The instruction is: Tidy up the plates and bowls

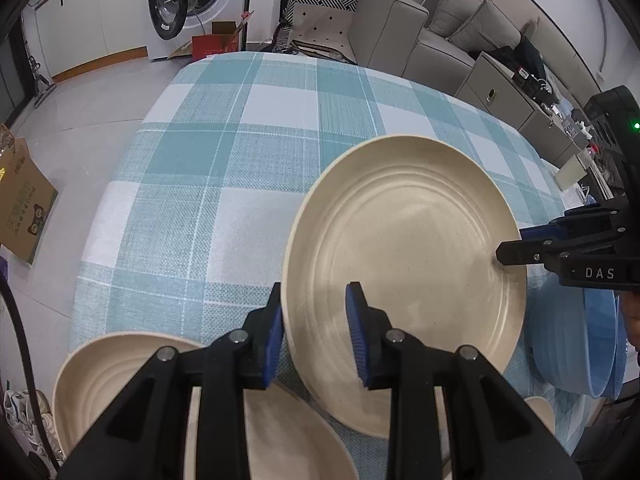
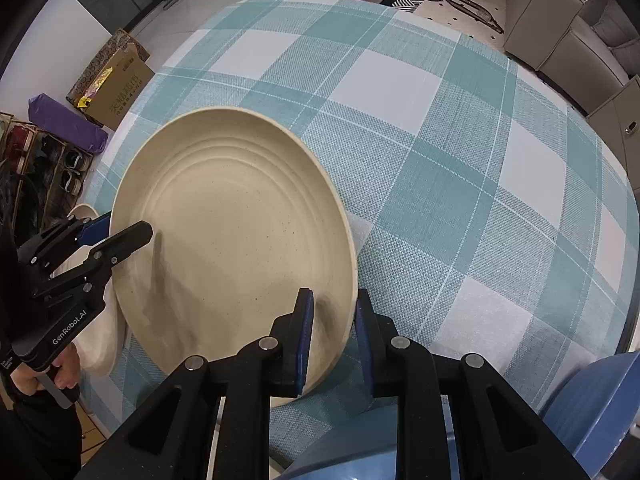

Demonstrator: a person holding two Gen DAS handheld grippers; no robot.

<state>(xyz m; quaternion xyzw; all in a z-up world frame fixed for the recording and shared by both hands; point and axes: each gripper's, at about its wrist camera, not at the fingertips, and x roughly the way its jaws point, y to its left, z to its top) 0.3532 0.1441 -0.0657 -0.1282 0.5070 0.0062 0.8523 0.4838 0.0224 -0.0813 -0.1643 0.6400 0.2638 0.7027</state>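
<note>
Surface: table w/ teal-and-white check tablecloth (image 1: 224,168), woven texture, mostly bare toward far edge.

Item 1: beige plate (image 1: 404,276), ribbed rings inside, centre-right of table in left wrist view, tilted w/ one side raised off the cloth. Left gripper (image 1: 316,336) clamped on its near-left rim: one blue pad outside, one inside. Right gripper (image 2: 334,344) clamped on the opposite rim, pads tight either side of the edge.

Item 2: second beige plate (image 1: 120,364), near-left corner, partly under left gripper's body; lies just beside item 1.

Item 3: blue bowl (image 1: 576,344), near-right, partly behind item 1's rim; also fills bottom right of right wrist view.

Item 4: small beige rim piece bottom right in left wrist view, can't tell what.

Room: light floor; washing machine (image 1: 188,4) w/ door open, far left; white cabinets beside it; red box (image 1: 212,46) on floor; grey sofa (image 1: 404,28) w/ cushions, far right; patterned black-white cushion beside sofa; cardboard box (image 1: 24,204) on floor at left; shoe rack (image 2: 44,168) and purple roll (image 2: 66,122) seen from right wrist view. Person's hand (image 2: 52,376) on left gripper's handle.
</note>
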